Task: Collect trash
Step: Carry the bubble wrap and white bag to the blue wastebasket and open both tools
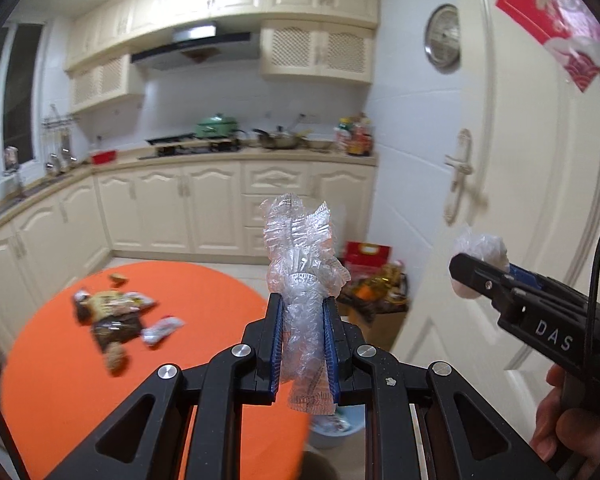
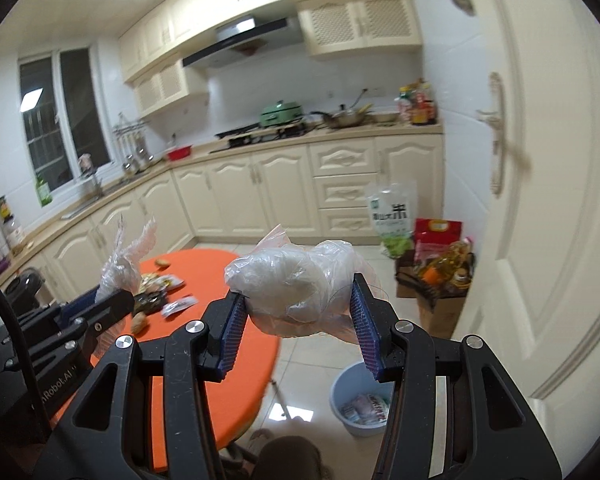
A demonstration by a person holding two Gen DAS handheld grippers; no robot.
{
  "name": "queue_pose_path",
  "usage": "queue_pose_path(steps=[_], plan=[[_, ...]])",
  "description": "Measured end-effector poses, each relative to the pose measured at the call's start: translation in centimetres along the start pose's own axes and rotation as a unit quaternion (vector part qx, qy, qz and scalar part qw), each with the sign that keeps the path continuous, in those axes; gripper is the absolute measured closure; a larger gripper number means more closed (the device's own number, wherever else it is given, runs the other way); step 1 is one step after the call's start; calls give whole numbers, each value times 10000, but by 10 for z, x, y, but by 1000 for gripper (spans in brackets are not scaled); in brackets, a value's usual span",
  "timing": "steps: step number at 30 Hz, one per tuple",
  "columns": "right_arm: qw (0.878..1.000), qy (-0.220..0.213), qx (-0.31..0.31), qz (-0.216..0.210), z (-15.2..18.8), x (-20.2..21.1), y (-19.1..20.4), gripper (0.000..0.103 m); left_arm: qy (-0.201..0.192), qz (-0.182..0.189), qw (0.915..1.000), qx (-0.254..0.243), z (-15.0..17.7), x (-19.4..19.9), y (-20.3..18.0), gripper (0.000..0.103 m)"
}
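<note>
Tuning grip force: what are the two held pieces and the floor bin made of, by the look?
Left wrapper: thin clear crinkled plastic film, glossy, see-through, with printed ridges.
Right bag: thin cloudy plastic film, wrinkled, bunched round a pale lump; the contents cannot be told.
Bin: likely rigid plastic, smooth pale-blue wall, matte sheen.

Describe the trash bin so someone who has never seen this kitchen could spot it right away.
Start at the round orange table, then look down at the tiled floor just past its edge, toward the cream door. There sits a small pale blue bin with crumpled wrappers already inside. Unlike the brown cardboard box of groceries farther back, it is round, plastic and open-topped.
</note>
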State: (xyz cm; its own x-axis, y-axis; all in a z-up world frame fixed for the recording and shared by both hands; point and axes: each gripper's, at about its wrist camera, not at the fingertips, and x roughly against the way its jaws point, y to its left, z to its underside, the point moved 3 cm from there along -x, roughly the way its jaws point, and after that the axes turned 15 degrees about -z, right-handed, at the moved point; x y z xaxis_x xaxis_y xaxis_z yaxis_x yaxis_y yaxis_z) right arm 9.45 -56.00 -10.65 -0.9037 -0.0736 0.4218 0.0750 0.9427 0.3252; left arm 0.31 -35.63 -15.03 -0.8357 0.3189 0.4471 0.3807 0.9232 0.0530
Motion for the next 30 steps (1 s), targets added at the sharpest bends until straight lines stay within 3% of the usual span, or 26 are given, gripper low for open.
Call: queue_pose_path(steps=[7, 14, 21, 30], plan=[[9987, 45, -463, 198, -4, -8, -69, 57, 457, 555, 9973, -160, -3, -37, -3, 88], [9911, 578, -1177, 243, 23, -66, -150, 57, 1142, 612, 9905, -453, 8, -104, -10, 88], [9745, 1177, -1887, 302, 66, -130, -226, 56, 1945, 599, 9763, -735, 37, -172, -18, 88], [9517, 1704, -2546, 184, 112, -188, -277, 56, 2798, 521, 9545, -891, 55, -255, -34, 88]])
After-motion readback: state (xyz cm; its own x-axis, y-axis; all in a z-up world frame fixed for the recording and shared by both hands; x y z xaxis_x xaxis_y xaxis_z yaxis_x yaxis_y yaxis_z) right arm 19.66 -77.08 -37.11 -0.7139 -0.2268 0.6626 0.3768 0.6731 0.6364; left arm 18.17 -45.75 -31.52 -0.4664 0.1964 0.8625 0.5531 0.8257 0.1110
